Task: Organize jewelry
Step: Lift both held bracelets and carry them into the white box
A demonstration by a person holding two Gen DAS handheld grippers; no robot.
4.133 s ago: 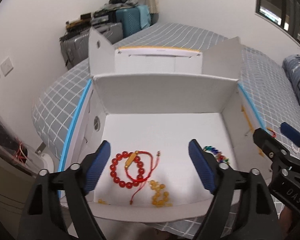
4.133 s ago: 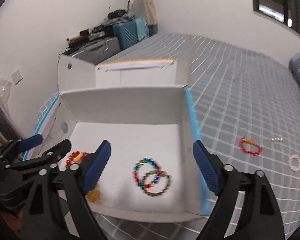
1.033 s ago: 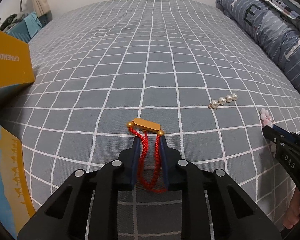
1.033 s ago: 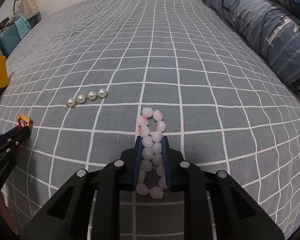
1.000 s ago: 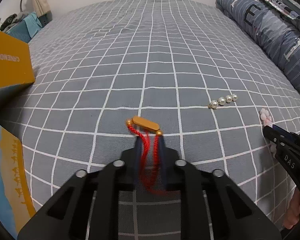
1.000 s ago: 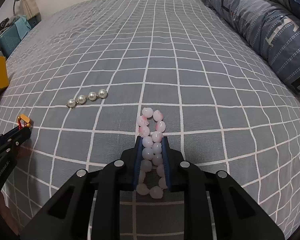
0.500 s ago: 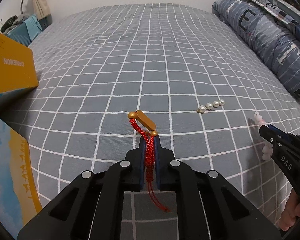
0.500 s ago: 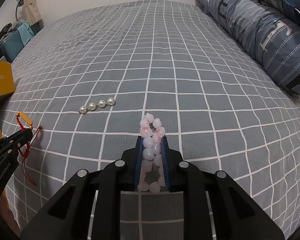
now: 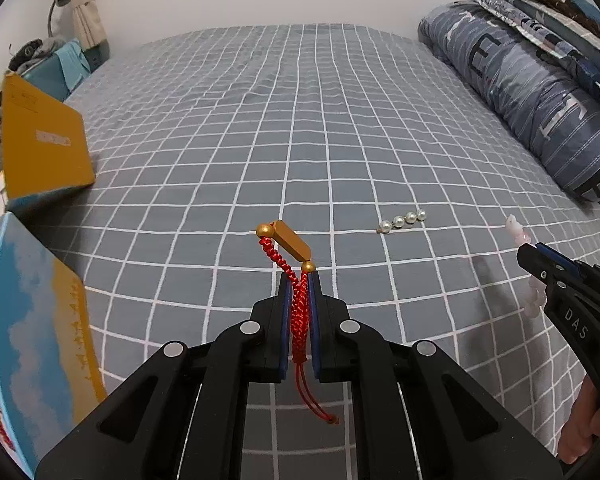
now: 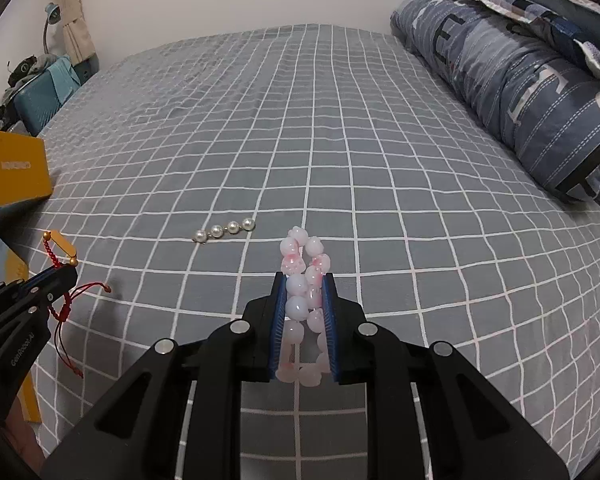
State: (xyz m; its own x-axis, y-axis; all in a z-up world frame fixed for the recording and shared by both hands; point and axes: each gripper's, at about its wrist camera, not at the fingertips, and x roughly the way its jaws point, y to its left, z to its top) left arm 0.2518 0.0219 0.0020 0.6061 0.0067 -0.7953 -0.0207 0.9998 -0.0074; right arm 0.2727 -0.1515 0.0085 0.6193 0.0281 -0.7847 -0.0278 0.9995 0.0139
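Both pieces are up off the bed now. The left gripper (image 9: 299, 280) is clamped on the red braided cord bracelet (image 9: 296, 300), its gold bar pointing forward and left, tails dangling. The right gripper (image 10: 304, 284) pinches the pink bead bracelet (image 10: 303, 280), loop lengthwise along the fingers. Next, I'd say: carry them to the box (image 9: 40, 312). Farther out, the pearl strand (image 10: 224, 230) waits on the checked bedspread (image 10: 340, 140).

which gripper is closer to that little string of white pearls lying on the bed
Hard to call; roughly equal. The pearl string lies on the bedspread between them, ahead and to the right of the left gripper, and ahead and to the left of the right gripper.
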